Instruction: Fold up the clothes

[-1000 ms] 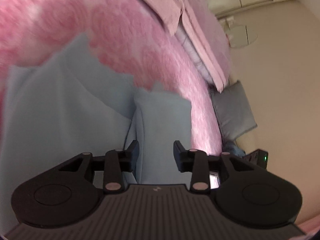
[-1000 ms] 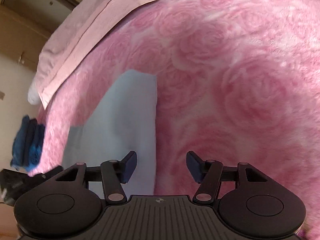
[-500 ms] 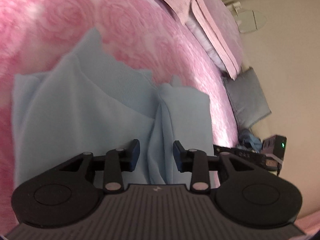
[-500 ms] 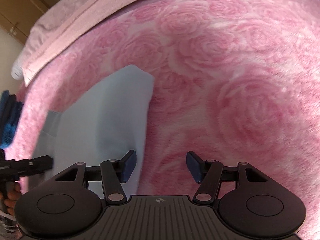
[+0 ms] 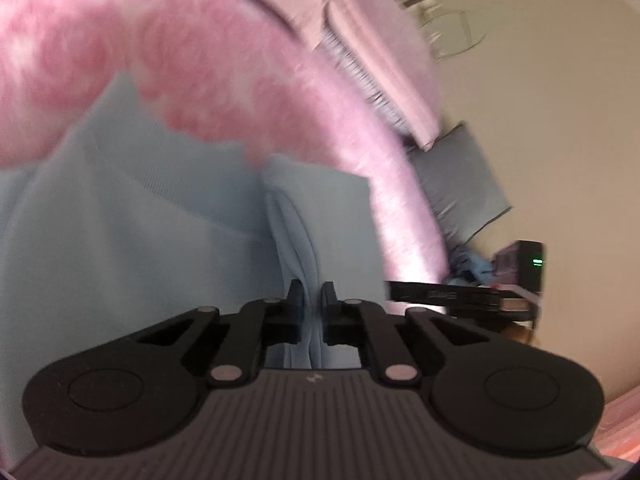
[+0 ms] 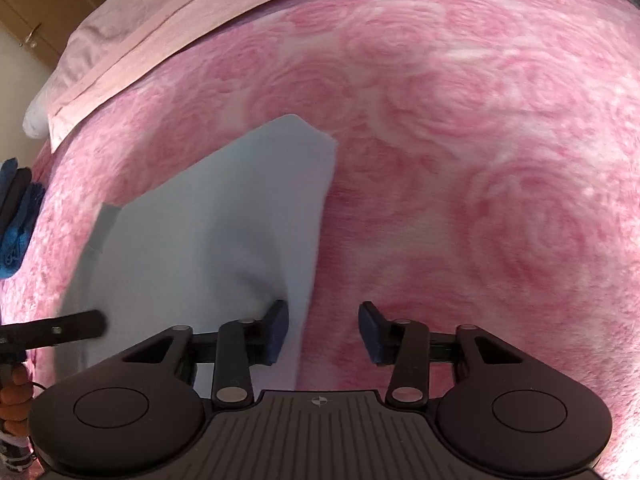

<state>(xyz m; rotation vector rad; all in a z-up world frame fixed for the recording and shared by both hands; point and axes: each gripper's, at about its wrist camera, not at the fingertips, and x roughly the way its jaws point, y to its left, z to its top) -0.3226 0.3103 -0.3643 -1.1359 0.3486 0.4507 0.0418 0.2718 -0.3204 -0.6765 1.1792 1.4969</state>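
Observation:
A light blue garment lies on a pink rose-patterned blanket. My left gripper is shut on a raised fold of the garment's fabric. In the right wrist view the garment lies flat at the left, on the blanket. My right gripper is open and straddles the garment's right edge, its left finger pressing on the fabric. The other gripper's finger shows at the far left.
A folded pale pink sheet lies at the bed's far end. A grey cushion and a black box with a green light sit on the floor beside the bed. Blue cloth lies off the bed's left edge.
My left gripper has closed on the fold of the blue garment. My right gripper moved closer to the garment's right edge, still open.

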